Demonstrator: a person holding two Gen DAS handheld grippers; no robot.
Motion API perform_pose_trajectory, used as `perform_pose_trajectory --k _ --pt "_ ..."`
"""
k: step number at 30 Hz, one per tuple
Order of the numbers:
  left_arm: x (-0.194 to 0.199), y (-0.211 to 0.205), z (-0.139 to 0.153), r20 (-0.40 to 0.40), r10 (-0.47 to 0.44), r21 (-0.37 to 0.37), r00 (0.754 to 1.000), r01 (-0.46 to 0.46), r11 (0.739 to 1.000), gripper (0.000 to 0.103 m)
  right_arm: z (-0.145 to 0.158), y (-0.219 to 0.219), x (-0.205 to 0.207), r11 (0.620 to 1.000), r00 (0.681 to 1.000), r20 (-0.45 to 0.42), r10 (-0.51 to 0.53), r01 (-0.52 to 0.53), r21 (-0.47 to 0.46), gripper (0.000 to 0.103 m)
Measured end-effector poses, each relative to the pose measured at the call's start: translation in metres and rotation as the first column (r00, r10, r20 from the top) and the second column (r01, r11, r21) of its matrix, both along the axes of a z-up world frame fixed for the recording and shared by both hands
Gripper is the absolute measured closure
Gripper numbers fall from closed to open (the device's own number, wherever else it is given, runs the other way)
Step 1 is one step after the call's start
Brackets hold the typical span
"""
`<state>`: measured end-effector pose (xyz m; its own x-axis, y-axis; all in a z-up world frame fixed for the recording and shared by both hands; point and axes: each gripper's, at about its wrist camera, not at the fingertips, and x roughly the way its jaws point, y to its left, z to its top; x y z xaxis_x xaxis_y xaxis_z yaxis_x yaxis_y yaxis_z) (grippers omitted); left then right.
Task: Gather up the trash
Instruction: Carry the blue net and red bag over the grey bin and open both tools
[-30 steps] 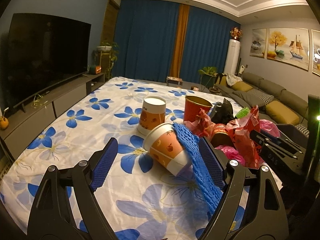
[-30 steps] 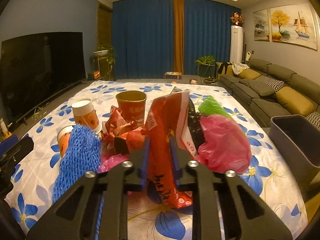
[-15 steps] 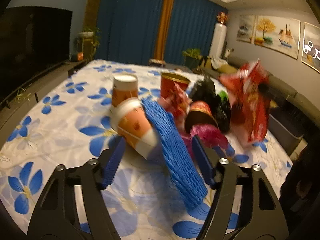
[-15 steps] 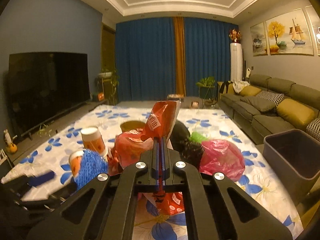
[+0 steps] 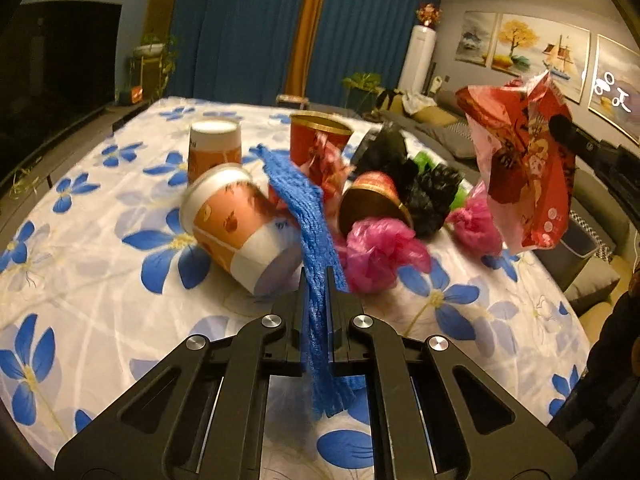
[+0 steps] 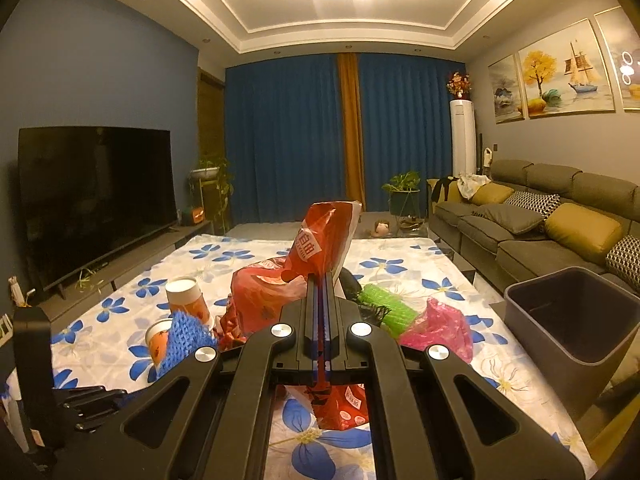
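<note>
Both grippers are clamped: left gripper [image 5: 316, 280] on blue foam netting [image 5: 304, 208], right gripper [image 6: 319, 284] on a red snack bag [image 6: 324, 240] lifted above the bench [image 6: 420, 276].

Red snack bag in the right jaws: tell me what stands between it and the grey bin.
Nothing visible. The red snack bag hangs clamped in the right gripper, lifted above the pink bag and green wrapper lying toward the grey bin.

Both wrist views near, facing curtains [image 6: 304, 136], sharing trash-strewn table [image 5: 100, 280]
</note>
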<state>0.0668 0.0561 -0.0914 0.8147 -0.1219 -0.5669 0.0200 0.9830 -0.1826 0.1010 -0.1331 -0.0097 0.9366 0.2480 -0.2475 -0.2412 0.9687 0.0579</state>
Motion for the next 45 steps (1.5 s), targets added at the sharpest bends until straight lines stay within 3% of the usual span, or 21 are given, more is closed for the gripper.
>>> perform_pose_trajectory --k 8,20,28,35,45 --pt "-0.014 -0.002 0.05 0.15 0.017 0.015 0.989 -0.02 1.0 0.098 0.011 -0.013 -0.013 1.0 0.999 0.043 -0.023 0.023 0.005 0.1" --pt "-0.004 -0.046 0.091 0.245 -0.056 0.039 0.968 0.048 0.998 0.098 0.027 -0.053 -0.028 0.995 0.991 0.092 -0.1 0.1 0.013 0.1" --pt "0.016 -0.109 0.109 0.276 -0.16 0.052 0.948 0.152 0.987 0.098 0.031 -0.091 -0.032 0.978 0.97 0.129 -0.205 0.206 0.008 0.1" --pt "0.038 -0.189 0.125 0.317 -0.281 0.065 0.906 0.274 0.959 0.098 0.033 -0.14 -0.026 0.943 0.932 0.143 -0.332 0.334 0.014 0.1" --pt "0.074 -0.275 0.117 0.316 -0.391 0.058 0.864 0.394 0.917 0.098 0.025 -0.198 -0.018 0.896 0.885 0.144 -0.442 0.443 0.03 0.1"
